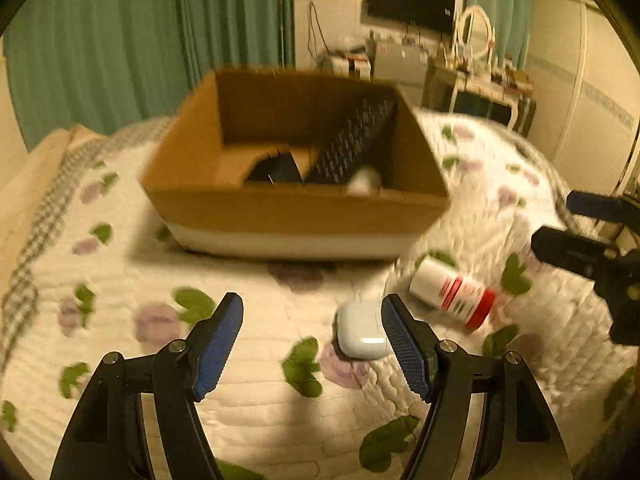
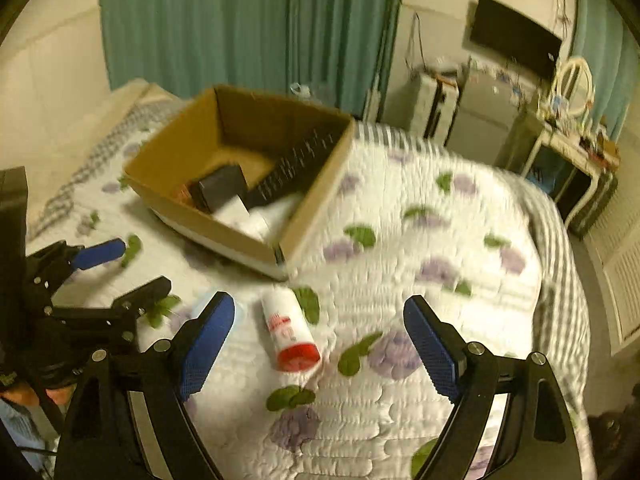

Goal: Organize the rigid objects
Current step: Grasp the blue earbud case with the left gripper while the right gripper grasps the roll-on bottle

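Left wrist view. Left gripper (image 1: 312,344) low over the floral quilt (image 1: 248,308), fingers spread wide, nothing between them. White earbud case (image 1: 362,334) on the quilt, just inside the right-hand finger, touching or nearly so; blur prevents certainty. White bottle with red cap (image 1: 454,294) on its side just beyond, cap pointing right. Red label markings present, unreadable. Cardboard box (image 1: 296,210) further back, holding a black keyboard (image 1: 352,142) leaning on its right wall, a dark box (image 1: 280,170) and a white rounded item (image 1: 364,180). Right gripper (image 1: 568,224) at right edge, fingers apart. Green curtain (image 1: 120,40), wall monitor (image 1: 412,2) and cluttered desk behind.

Right wrist view. Right gripper (image 2: 318,344) fingers wide apart, empty. Bottle (image 2: 288,330) lies between them, nearer the left-hand finger, cap toward camera, untouched. Red print blurred, illegible. Left gripper (image 2: 132,266) at left, open. Box (image 2: 208,220) beyond the bottle; keyboard (image 2: 296,168) and dark box (image 2: 218,190) inside.
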`<state>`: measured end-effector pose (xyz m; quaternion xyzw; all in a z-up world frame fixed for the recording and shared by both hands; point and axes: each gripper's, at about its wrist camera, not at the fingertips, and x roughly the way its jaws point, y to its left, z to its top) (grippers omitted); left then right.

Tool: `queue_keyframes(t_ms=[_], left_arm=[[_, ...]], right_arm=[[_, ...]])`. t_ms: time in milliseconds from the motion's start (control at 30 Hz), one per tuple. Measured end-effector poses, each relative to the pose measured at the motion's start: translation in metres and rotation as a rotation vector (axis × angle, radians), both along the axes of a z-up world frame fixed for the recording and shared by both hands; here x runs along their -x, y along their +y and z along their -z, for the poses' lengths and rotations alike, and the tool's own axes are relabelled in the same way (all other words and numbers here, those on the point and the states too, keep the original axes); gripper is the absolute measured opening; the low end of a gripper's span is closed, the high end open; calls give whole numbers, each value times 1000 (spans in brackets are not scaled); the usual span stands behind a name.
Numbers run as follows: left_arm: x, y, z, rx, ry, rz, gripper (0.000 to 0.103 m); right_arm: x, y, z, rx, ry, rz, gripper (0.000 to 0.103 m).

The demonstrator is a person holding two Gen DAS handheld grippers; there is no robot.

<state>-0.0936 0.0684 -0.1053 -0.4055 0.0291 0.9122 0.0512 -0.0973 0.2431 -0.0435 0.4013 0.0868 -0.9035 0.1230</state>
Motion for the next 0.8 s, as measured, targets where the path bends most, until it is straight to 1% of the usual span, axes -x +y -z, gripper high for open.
queue_keyframes(t_ms=[67, 167, 333, 400, 433, 467, 500, 533, 633, 667, 800], left_arm=[[4, 7, 17, -10, -39, 32, 74], [10, 15, 34, -4, -85, 56, 74], [15, 29, 47, 18, -126, 108, 74], [20, 36, 53, 14, -149, 138, 74], [23, 37, 57, 14, -159, 141, 72], [25, 38, 61, 19, -164, 135, 71], [25, 38, 62, 18, -164, 137, 63], [23, 36, 60, 11, -161, 138, 51], [18, 27, 52, -22, -153, 116, 51], [14, 23, 46, -23, -131, 95, 50], [-1, 7, 16, -31, -55, 63, 50]], right_arm=[[5, 1, 9, 0, -19, 11, 87], [11, 1, 17, 0, -41, 20, 87], [22, 5, 31, 6, -90, 51, 87], [24, 7, 35, 6, -99, 62, 87], [25, 6, 35, 7, -100, 65, 87], [26, 6, 35, 10, -102, 65, 87], [26, 6, 36, 11, -102, 65, 87], [26, 6, 36, 9, -101, 64, 87], [25, 4, 37, 0, -97, 60, 87], [25, 4, 37, 0, -97, 59, 87], [26, -2, 39, -3, -92, 31, 87]])
